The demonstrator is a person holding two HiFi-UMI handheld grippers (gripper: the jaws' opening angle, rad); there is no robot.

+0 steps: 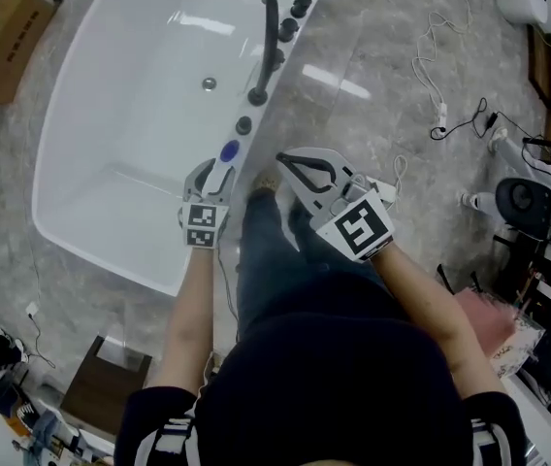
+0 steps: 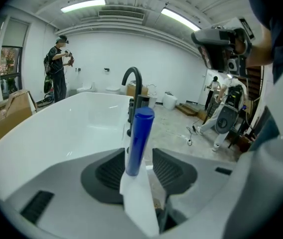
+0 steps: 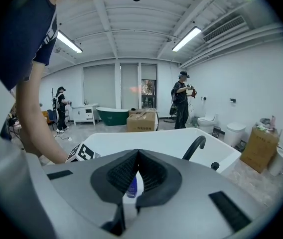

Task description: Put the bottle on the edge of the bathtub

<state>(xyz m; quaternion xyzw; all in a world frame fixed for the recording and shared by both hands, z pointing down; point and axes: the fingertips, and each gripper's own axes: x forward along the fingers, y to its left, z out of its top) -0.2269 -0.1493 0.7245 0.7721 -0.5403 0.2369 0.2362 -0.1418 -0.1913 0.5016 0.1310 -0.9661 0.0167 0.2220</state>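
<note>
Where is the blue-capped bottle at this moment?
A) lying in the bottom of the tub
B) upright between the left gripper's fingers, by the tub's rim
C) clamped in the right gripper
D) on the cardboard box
B: the left gripper view shows the bottle upright between the spread fingers of the left gripper, at the rim of the bathtub.

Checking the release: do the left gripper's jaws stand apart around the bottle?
Yes: the left gripper has its jaws wide apart, with the blue-capped bottle upright between them and a clear gap beside it.
</note>
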